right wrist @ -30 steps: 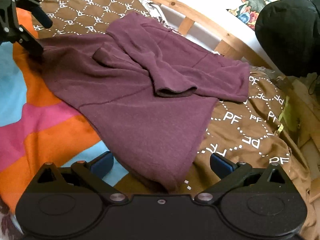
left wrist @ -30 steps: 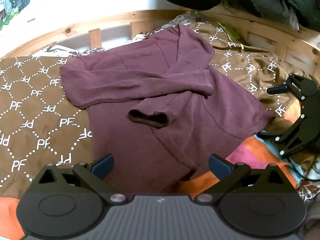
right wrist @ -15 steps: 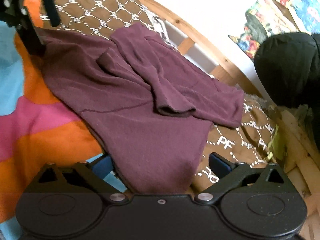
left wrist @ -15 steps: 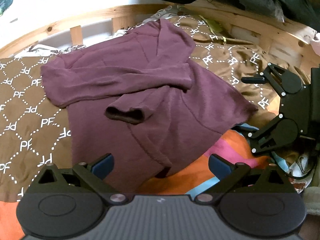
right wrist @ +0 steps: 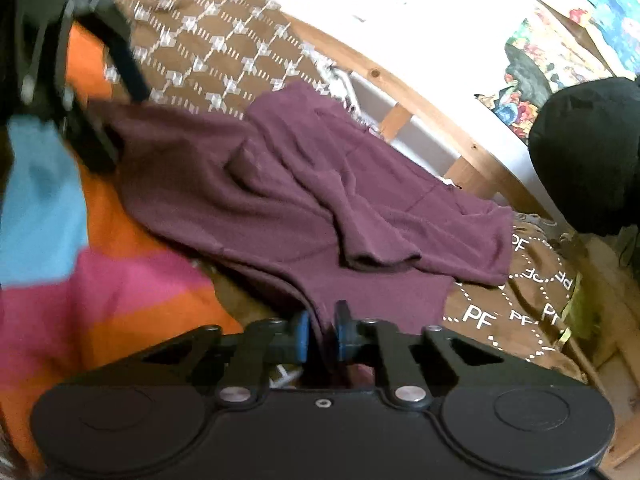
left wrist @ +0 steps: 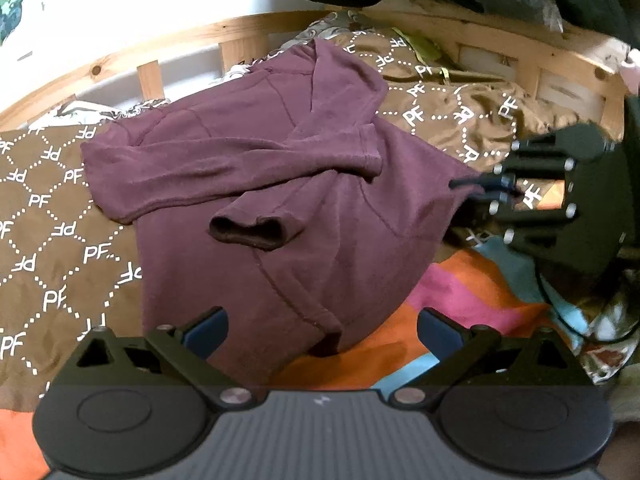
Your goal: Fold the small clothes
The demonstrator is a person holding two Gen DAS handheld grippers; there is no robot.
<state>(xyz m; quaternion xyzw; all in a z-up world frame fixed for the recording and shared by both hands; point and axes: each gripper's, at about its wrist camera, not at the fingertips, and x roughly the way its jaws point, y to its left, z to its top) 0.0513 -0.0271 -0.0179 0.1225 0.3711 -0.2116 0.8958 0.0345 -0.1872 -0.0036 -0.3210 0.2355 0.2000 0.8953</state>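
A small maroon sweater (left wrist: 256,184) lies on the bed, both sleeves folded across its body, one cuff (left wrist: 246,232) open toward me. My left gripper (left wrist: 320,328) is open, its blue pads either side of the sweater's near hem corner. My right gripper (right wrist: 322,334) is shut on the other hem corner of the sweater (right wrist: 320,208) and lifts it slightly. It also shows at the right of the left wrist view (left wrist: 480,188), pinching the fabric edge. The left gripper (right wrist: 92,92) appears blurred at the upper left of the right wrist view.
The sweater rests on a brown PF-patterned blanket (left wrist: 44,216) and an orange, pink and blue striped cover (left wrist: 460,304). A wooden bed rail (left wrist: 152,68) runs behind. Dark clothing (right wrist: 588,156) is piled at the back right.
My right gripper has moved in and closed on the sweater's hem corner. My left gripper stays open and has shifted around the near hem.
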